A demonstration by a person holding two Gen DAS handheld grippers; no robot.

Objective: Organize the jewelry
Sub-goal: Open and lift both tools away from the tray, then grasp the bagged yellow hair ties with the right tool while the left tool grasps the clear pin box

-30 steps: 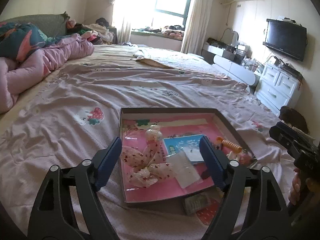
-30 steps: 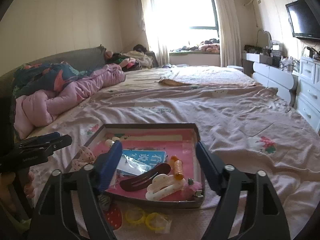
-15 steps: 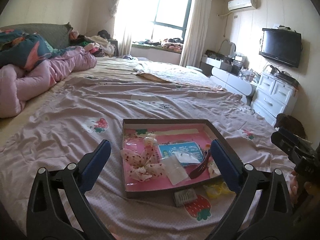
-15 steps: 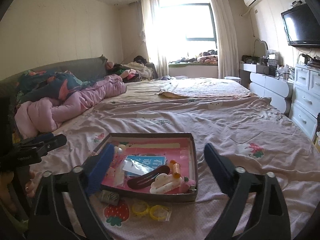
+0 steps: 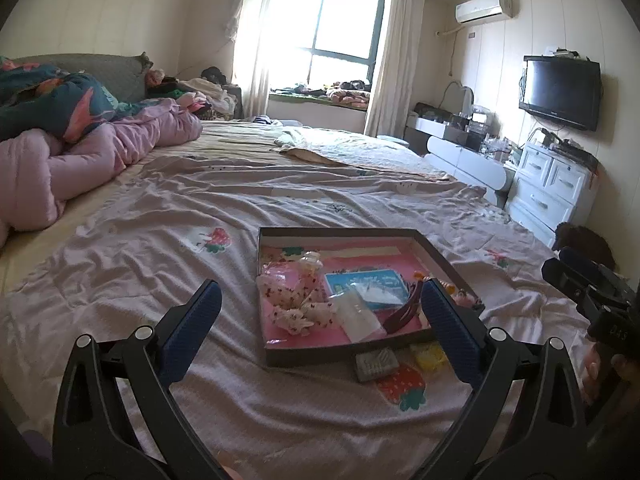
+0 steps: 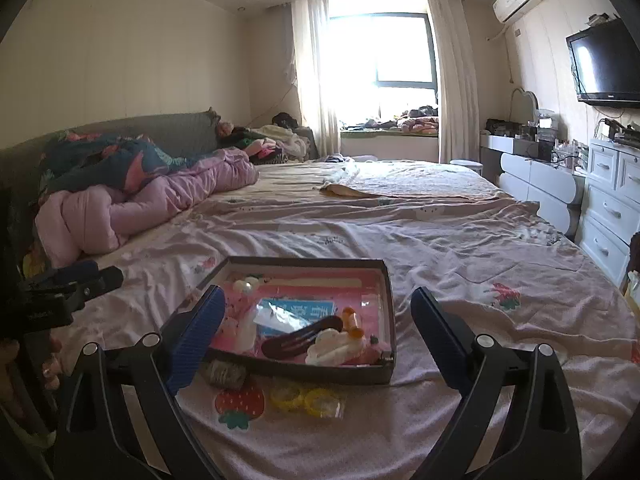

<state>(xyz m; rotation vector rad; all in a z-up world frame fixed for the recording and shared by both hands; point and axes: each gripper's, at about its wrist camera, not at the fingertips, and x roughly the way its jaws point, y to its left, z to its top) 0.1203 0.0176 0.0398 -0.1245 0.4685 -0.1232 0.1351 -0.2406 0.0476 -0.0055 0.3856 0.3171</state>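
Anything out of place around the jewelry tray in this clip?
Yes. Two items lie on the bedsheet just outside the tray's near edge instead of inside it: a packet of yellow rings and a small grey woven piece. Both grippers are open and hold nothing.

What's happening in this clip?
A person holds two grippers over a bed; the left gripper and right gripper are both open and empty. A shallow box of hair accessories, including a dark clip, sits ahead. Yellow bands and a small grey item lie outside it on the sheet.
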